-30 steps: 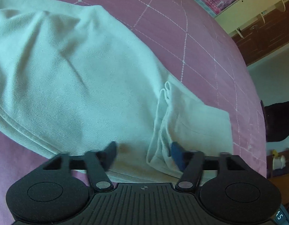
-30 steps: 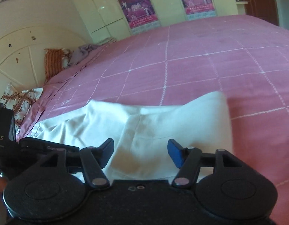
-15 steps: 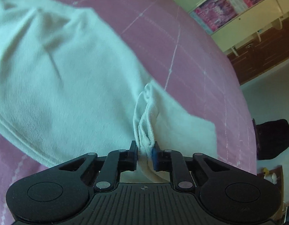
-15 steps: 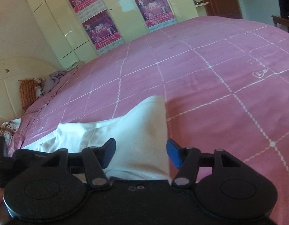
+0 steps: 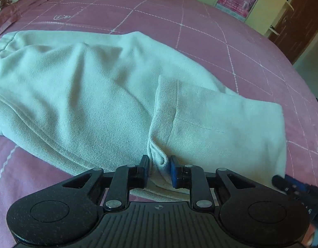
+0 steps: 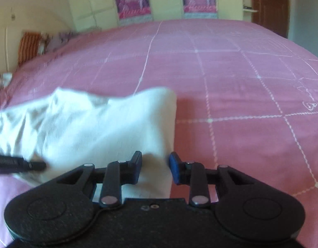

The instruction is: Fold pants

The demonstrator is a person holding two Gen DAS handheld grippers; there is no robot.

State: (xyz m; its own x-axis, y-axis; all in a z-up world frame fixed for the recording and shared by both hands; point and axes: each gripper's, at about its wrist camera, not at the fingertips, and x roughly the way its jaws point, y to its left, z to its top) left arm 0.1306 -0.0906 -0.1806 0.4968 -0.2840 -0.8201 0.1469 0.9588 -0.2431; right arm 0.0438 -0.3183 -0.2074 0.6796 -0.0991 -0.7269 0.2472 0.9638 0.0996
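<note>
Pale off-white pants lie across the pink bed, one end doubled back over the rest. My left gripper is shut on a bunched hem fold of the pants at the near edge. In the right wrist view the pants lie to the left, their right edge running between my fingers. My right gripper is part-way closed around that edge with a gap still showing on both sides. The other gripper's tip shows at the left edge.
The pink bedspread with white grid lines stretches far and right. Pillows lie at the far left. Cream wardrobes with posters and a brown door stand beyond the bed.
My left gripper closed on the pants hem and has lifted and swung it; the view now looks along the bed. My right gripper's fingers have narrowed around the pants' edge.
</note>
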